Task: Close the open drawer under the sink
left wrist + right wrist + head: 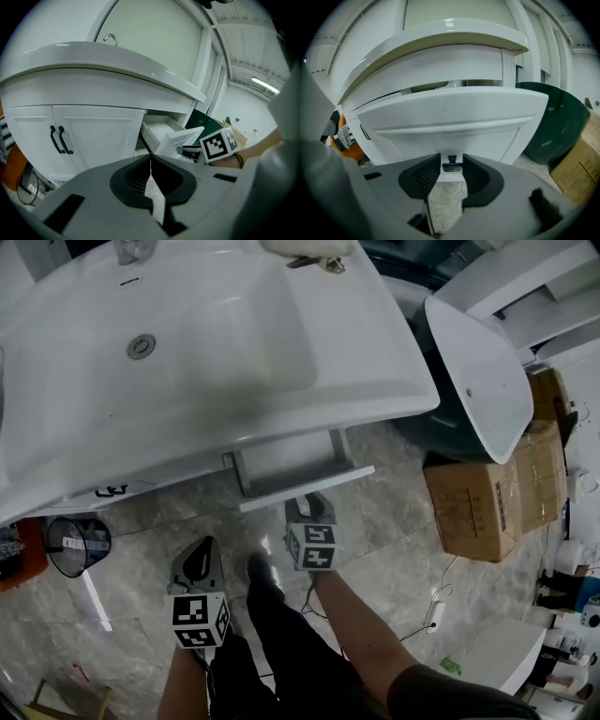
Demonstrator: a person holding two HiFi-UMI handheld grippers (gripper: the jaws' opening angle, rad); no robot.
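Low at the left, over the stone floor [394,521], the left gripper [203,549] hangs with its jaws pressed together, holding nothing. At centre, the drawer [298,463] sticks out open beneath the sink [216,343]. The right gripper [313,500] is at the drawer's front, jaws spread, with the small dark handle [451,164] between their tips. Cardboard boxes [483,507] sit further right.

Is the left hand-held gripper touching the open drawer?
Apart. The head view shows bare floor between the left hand-held gripper and the drawer.
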